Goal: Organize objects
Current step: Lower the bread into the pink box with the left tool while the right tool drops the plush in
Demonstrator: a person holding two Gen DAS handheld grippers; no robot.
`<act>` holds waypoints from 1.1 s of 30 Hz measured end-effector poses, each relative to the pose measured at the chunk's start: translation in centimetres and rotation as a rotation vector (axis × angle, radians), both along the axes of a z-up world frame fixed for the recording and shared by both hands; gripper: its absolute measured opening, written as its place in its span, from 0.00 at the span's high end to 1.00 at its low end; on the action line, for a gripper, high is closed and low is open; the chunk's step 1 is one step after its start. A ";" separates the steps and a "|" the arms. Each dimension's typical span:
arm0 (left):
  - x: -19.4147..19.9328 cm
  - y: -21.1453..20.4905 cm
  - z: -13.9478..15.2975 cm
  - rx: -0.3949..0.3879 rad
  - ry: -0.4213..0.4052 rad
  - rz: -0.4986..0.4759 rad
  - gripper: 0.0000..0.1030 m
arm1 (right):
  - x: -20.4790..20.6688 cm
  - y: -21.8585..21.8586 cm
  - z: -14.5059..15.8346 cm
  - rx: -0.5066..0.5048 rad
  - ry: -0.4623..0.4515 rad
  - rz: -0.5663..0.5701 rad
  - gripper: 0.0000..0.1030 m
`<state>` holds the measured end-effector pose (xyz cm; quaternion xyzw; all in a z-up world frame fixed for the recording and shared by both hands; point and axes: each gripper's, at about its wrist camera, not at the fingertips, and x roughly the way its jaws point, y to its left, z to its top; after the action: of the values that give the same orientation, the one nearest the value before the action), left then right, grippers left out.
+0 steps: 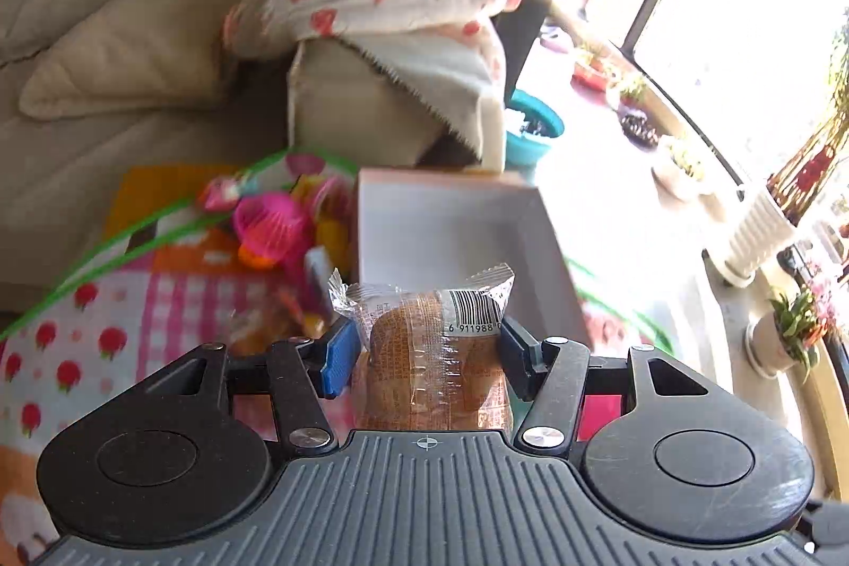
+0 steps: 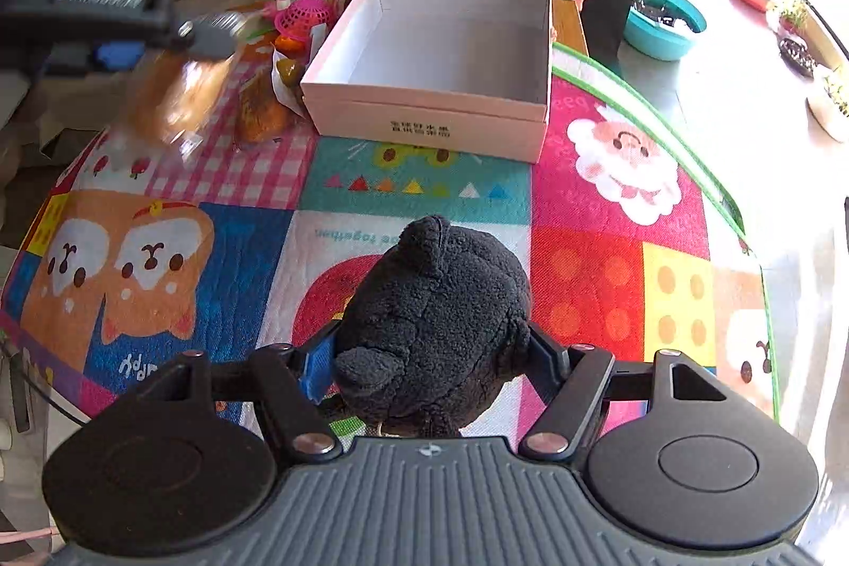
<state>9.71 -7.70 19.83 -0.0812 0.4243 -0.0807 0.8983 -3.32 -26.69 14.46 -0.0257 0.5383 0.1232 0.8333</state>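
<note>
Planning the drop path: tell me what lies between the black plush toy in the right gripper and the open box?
In the right wrist view, nothing: only bare patterned mat separates the black plush toy from the open box.

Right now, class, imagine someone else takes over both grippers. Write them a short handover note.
Left gripper: shut on a wrapped bread bun, carried in the air near the box.
Right gripper: shut on a black plush toy, above the patterned mat.
White box: sits on the mat, open, with nothing in it.
Done: both items picked up.
Left: probably place both in the box, then deal with another wrapped bun and the small pink toys beside it.
</note>
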 end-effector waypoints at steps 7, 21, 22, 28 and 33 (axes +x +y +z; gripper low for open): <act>8.3 -4.2 -0.3 -0.017 0.075 0.072 0.41 | 1.3 -2.5 3.5 0.040 -0.089 0.041 0.32; 4.1 1.0 -1.8 0.030 0.064 0.151 0.41 | 4.7 -2.3 2.9 0.068 -0.037 0.085 0.32; 3.4 2.0 -2.2 0.038 0.068 0.161 0.41 | 5.0 -2.0 2.9 0.064 -0.037 0.085 0.32; -1.6 6.5 -5.1 0.112 0.145 0.090 0.41 | 8.8 0.8 2.8 0.052 -0.056 0.040 0.32; -4.8 9.4 -6.8 0.138 0.200 -0.007 0.41 | 15.3 3.4 5.3 0.065 -0.174 -0.051 0.32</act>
<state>4.86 1.67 13.07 -0.0254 0.5168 -0.0462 0.8545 11.98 -23.30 19.72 0.0044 0.4602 0.1167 0.8801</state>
